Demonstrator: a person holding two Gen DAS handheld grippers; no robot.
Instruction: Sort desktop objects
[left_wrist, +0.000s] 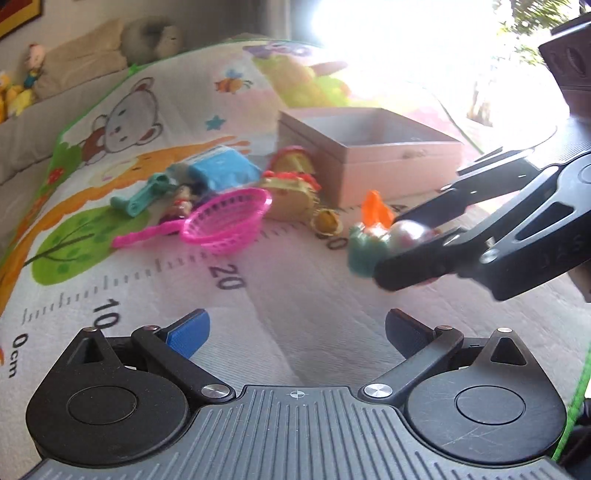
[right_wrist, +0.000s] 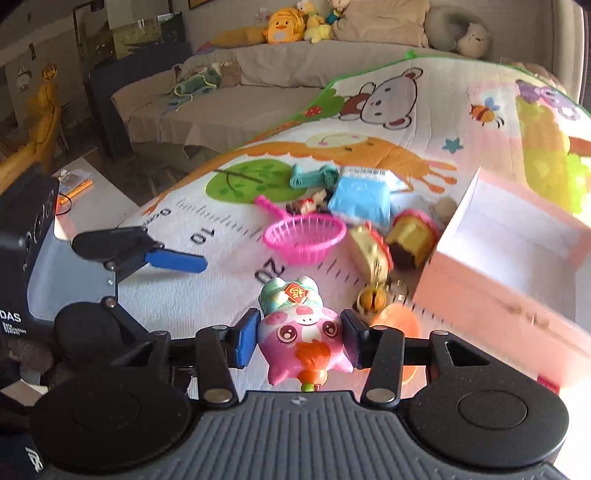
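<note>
Partly hidden | pig toy (right_wrist: 301, 332) tail behind right gripper (right_wrist: 299, 338) jaws

A pink pig toy (right_wrist: 301, 332) with a mint-green hat and an orange tassel sits pinched between the pads of the right gripper (right_wrist: 300, 339). On the cartoon play mat (right_wrist: 207, 295), by its printed ruler, lie a pink plastic sieve (right_wrist: 304, 238) tilted on its rim, a blue packet (right_wrist: 362, 199), a teal toy tool (right_wrist: 314, 175), a small doll (right_wrist: 308, 205), two yellow-and-red toys (right_wrist: 413, 236) and a small gold bell (right_wrist: 371, 301). An open pink box (right_wrist: 491, 295) stands near the mat's right edge, just beside the bell.
</note>
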